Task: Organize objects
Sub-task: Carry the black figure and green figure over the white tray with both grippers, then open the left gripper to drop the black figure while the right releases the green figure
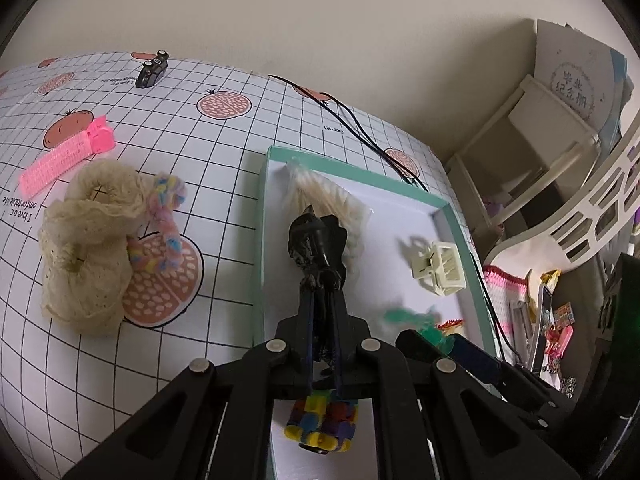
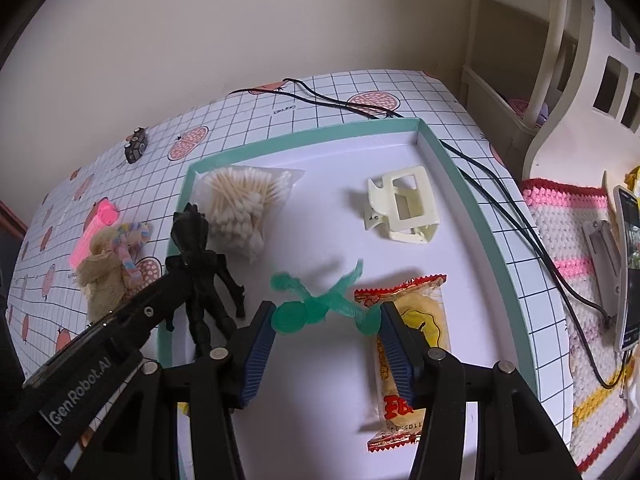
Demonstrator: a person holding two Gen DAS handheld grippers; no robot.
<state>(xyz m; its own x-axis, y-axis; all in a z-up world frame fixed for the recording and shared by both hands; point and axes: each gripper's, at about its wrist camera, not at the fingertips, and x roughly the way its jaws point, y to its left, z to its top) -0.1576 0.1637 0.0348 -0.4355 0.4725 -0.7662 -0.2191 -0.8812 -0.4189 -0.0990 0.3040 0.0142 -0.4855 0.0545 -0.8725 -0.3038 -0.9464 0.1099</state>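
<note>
On the left gripper (image 2: 188, 280), you can read white "GenRobot.AI" along its black side. On the snack packet (image 2: 404, 360), just right of that gripper's landmark lettering inside the tray, you see big red letters beginning "F", the rest hidden. On the tablecloth (image 1: 224, 152), left of the scrunchie (image 1: 86, 244), you read "I love c…" over "omfortable life". The round stamp on the booklet (image 1: 576, 76) is too blurred to read.

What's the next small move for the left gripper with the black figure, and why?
Probably lower it a little and open. The left gripper is shut on the black figure, which already hangs over the tray beside the cotton swab bag. The right gripper stands open around the green toy, clear of that spot.
</note>
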